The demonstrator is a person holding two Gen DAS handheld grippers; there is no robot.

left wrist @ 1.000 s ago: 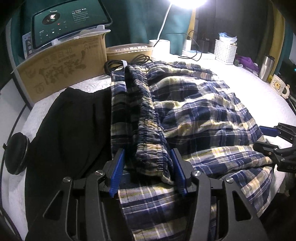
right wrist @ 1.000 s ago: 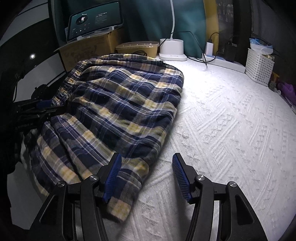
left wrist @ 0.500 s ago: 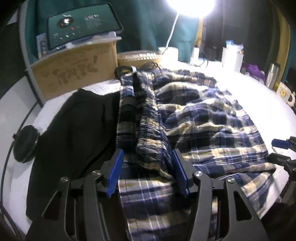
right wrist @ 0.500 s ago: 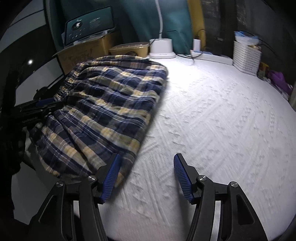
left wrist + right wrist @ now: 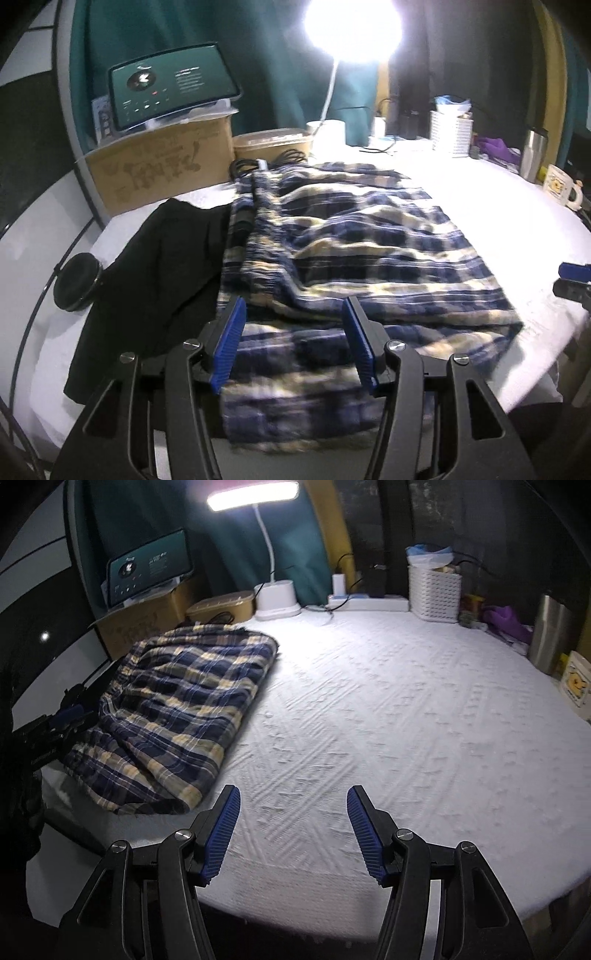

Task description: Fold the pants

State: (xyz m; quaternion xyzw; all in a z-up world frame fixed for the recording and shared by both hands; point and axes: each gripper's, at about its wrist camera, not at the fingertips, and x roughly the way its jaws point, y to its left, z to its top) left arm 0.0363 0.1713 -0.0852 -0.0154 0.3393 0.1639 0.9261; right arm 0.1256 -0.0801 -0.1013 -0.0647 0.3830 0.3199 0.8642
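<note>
Both grippers point forward and downward over the table. The left gripper (image 5: pixel 293 341) stands about half open above the near edge of the plaid pants (image 5: pixel 354 258); cloth shows between its fingers, but the pads do not press on it. The right gripper (image 5: pixel 293 830) is also about half open and holds nothing, over the bare white tablecloth (image 5: pixel 424 720). The pants lie folded at the left part of the table, and their near end hangs out of sight. The left wrist view is blurred. One black garment (image 5: pixel 155 280) lies beside the one pair of pants.
</note>
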